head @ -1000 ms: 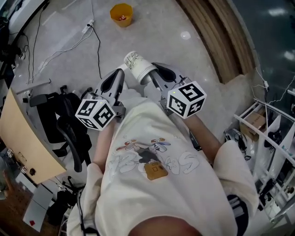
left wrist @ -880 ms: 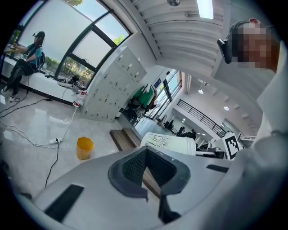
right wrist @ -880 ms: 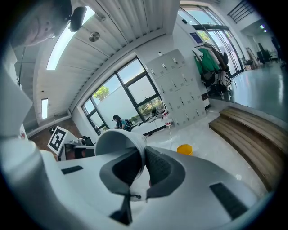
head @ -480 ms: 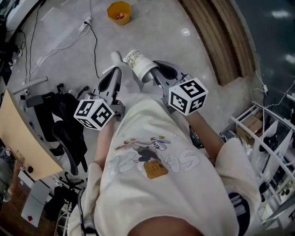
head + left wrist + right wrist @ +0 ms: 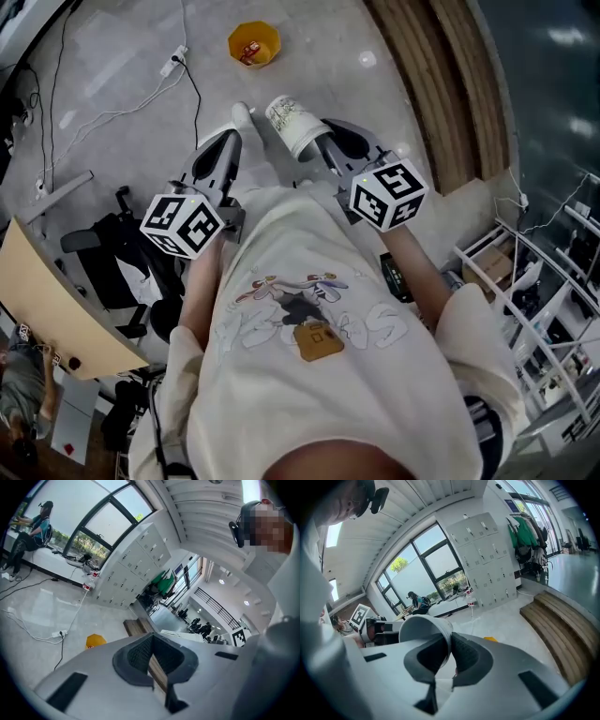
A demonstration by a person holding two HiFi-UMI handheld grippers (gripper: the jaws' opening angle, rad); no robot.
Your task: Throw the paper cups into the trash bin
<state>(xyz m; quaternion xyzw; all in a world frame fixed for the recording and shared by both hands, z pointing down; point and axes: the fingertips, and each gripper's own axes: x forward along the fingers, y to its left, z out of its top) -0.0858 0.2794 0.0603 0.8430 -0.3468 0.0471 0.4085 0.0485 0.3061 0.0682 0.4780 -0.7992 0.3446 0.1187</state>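
A white paper cup (image 5: 289, 123) with print on its side is tilted with its mouth toward me, and my right gripper (image 5: 315, 146) is shut on its wall at the rim. In the right gripper view the cup (image 5: 423, 626) fills the space left of the jaws, one pad inside the rim and one outside. To its left my left gripper (image 5: 223, 152) is shut with nothing in it (image 5: 151, 641). A small yellow bin (image 5: 253, 43) stands on the floor ahead, also seen in the left gripper view (image 5: 95, 641).
Black cables and a power strip (image 5: 174, 62) lie on the grey floor at the left. A black office chair (image 5: 111, 272) and a tan board (image 5: 45, 300) are at the lower left. Wooden steps (image 5: 441, 84) run along the right, with metal racks (image 5: 534, 281) behind.
Both grippers have moved forward over the floor, the cup still in the right one. The chair and the racks have slid back in the view. The jaws have not changed.
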